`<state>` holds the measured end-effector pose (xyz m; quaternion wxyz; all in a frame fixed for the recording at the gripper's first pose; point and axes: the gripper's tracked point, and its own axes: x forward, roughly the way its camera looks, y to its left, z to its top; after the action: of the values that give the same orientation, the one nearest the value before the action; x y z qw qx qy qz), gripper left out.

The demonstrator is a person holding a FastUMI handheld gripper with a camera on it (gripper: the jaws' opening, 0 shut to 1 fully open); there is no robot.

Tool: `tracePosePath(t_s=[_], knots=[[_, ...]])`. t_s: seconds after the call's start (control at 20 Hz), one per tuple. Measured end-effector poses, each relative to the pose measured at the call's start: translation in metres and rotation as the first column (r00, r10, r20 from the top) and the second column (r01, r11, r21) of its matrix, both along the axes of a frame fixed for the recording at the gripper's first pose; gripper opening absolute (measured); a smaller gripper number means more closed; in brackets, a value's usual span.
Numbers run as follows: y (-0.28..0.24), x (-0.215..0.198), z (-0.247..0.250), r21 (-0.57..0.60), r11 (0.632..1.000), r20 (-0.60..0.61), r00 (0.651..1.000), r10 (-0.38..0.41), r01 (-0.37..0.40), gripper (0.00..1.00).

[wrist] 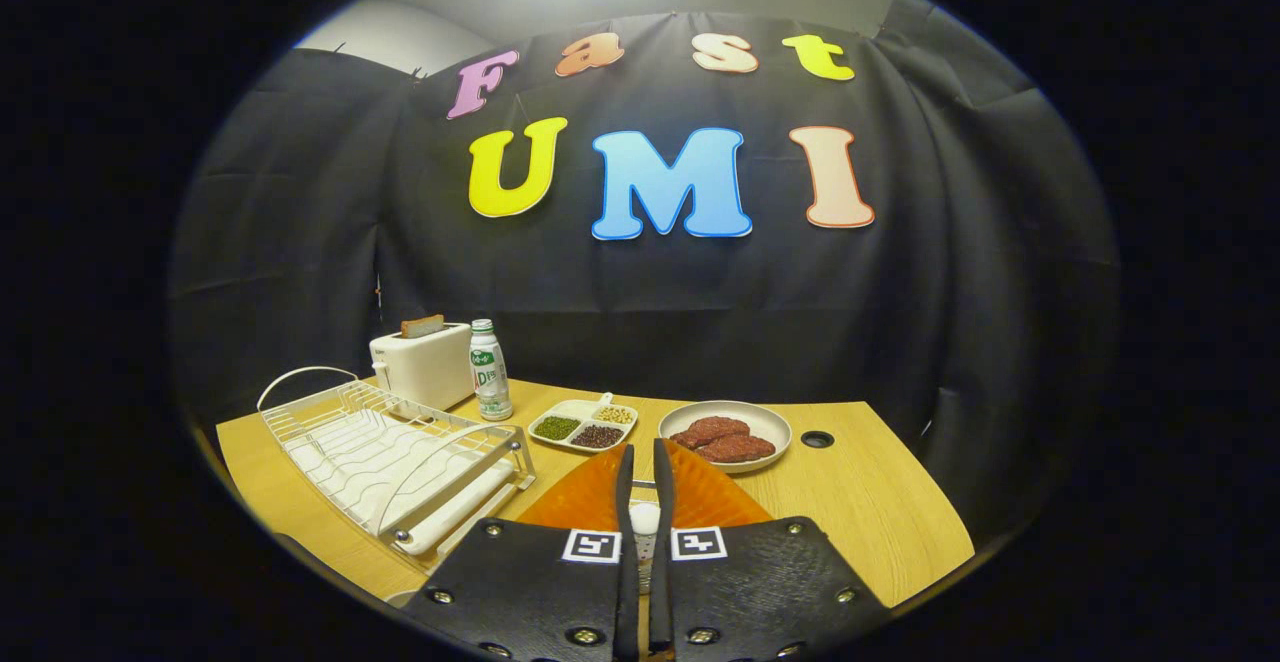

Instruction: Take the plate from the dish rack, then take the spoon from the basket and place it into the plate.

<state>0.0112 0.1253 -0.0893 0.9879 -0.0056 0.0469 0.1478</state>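
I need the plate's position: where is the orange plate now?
The orange plate lies on the table, under the nearly shut gripper, right of the dish rack.

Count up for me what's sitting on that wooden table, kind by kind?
Plates and trays: 3, namely the orange plate between the gripper fingers, a plate of meat patties, a divided bean tray
Dish rack: 1
Toaster: 1
Bottle: 1
Total: 6

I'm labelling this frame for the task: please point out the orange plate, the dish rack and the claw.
orange plate (592,502): gripper view, its ribbed face left of the fingers.
dish rack (390,447): gripper view, its wire bed.
claw (643,467): gripper view, between the fingertips, closed on the plate.
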Motion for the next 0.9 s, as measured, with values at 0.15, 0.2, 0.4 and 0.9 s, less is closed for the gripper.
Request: tracePosePath(t_s=[0.15, 0.2, 0.4, 0.9], knots=[[-0.005, -0.013, 0.024, -0.008, 1.000, -0.004, 1.000, -0.016, 0.016, 0.04], [-0.005, -0.019, 0.032, -0.004, 1.000, -0.004, 1.000, -0.019, 0.019, 0.04], [-0.007, -0.045, 0.060, -0.005, 0.999, -0.025, 0.999, -0.034, 0.033, 0.04], [-0.016, -0.103, 0.070, -0.032, 0.996, -0.149, 0.985, -0.090, 0.086, 0.04]])
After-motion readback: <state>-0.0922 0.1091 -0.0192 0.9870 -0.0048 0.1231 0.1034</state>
